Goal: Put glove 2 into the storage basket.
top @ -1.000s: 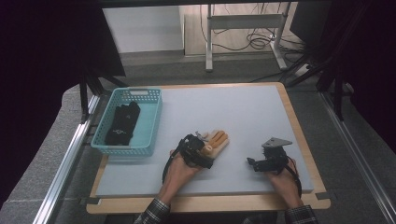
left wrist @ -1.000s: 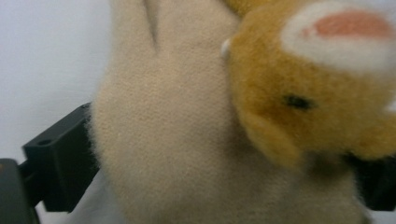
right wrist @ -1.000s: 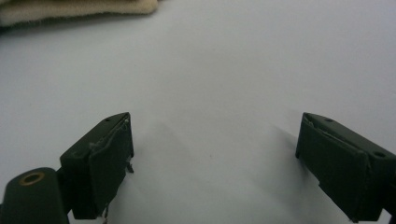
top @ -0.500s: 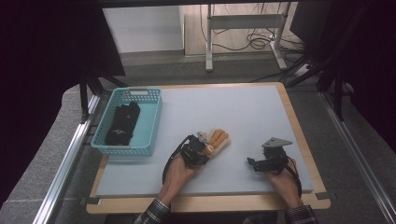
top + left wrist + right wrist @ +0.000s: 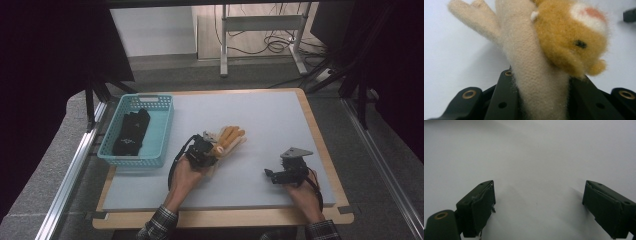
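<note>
Between the jaws of the left gripper (image 5: 541,100) a soft, light glove (image 5: 534,75) is pinched at its cuff; the right gripper (image 5: 539,207) is held wide.

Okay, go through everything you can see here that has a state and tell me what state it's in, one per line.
Left gripper: shut on the glove's cuff.
Right gripper: open, nothing between its jaws, over the table.
Beige and orange glove: held at the cuff, fingers spread toward the far side.
Blue basket: upright, holding something black.
Black item: lying flat in the basket.
</note>
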Available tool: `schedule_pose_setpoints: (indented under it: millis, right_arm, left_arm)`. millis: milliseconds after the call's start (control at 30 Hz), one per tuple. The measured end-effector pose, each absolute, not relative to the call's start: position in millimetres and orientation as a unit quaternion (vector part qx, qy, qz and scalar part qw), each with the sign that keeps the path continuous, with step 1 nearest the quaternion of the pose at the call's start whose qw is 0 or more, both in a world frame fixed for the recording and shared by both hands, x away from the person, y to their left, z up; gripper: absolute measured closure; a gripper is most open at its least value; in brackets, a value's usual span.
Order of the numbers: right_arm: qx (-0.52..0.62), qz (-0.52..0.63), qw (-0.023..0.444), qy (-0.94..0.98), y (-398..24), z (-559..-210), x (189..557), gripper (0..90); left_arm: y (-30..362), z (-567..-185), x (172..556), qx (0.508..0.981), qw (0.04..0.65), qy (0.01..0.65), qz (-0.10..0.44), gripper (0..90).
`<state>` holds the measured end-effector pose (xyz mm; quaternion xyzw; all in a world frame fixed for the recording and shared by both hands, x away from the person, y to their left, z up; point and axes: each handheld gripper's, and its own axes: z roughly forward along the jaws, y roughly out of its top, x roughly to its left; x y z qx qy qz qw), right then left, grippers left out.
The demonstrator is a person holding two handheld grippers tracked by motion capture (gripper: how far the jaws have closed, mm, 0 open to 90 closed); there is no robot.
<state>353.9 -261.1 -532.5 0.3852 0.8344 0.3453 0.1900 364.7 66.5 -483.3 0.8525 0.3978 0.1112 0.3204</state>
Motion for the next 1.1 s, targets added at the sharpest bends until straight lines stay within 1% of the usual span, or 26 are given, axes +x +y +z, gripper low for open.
schedule_pose_setpoints:
  millis: [267,567,1100]
  right_arm:
    - [0.385,0.346,0.190,0.834,-261,-532,354,10.6]
    - [0.386,0.346,0.189,0.834,-261,-532,354,10.6]
    - [0.386,0.346,0.189,0.834,-261,-532,354,10.6]
  left_arm:
    - [89,-463,376,0.839,0.323,0.421,0.124,72.6]
    - [115,-438,384,0.824,0.320,0.442,0.151,72.4]
    - [152,-421,395,0.803,0.300,0.482,0.182,72.2]
